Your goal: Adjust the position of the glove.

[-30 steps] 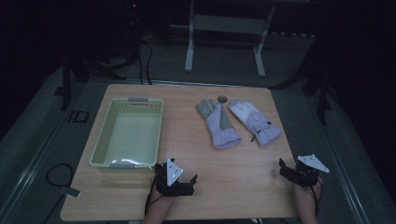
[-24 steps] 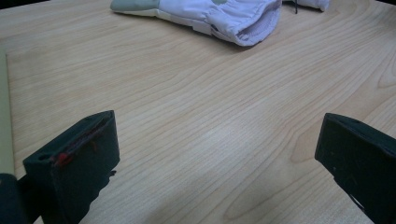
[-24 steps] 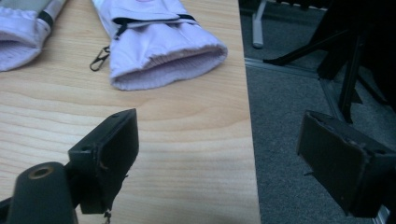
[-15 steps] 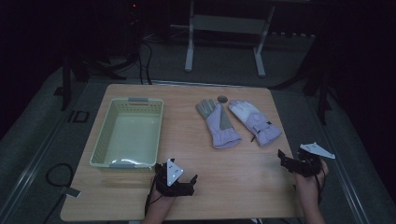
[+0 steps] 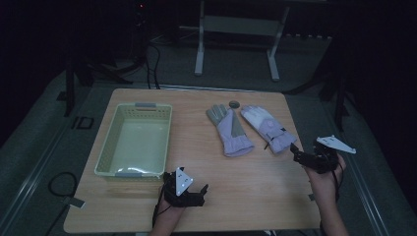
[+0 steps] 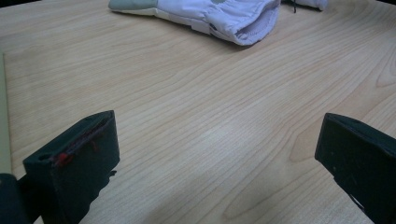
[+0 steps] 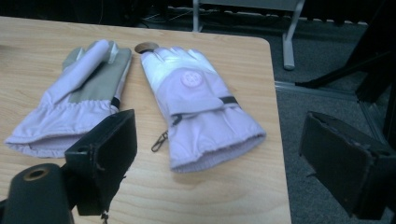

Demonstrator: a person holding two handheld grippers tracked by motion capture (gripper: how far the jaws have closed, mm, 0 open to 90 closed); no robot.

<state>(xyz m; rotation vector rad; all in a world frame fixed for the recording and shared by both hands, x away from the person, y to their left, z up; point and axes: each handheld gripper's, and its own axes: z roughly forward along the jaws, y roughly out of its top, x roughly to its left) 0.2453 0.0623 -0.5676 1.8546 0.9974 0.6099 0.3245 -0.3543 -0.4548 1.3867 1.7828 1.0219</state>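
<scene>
Right gripper (image 5: 301, 153), fingers spread wide and empty, sits just right of the right glove (image 5: 268, 129), whose cuff end points near-right toward it; left gripper (image 5: 193, 192), also open, rests well apart on the near bench (image 5: 246, 187).

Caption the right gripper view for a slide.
Open right gripper faces two lilac gloves lying on the wooden table.

Your counter (image 5: 246, 187): light wood grain, rectangular. On it you have one pale green basket (image 5: 105, 152) at left, two lilac gloves side by side, left glove (image 5: 228, 130) palm up, right glove (image 5: 268, 129) back up, and one small round disc (image 5: 234, 103) beyond them.
</scene>
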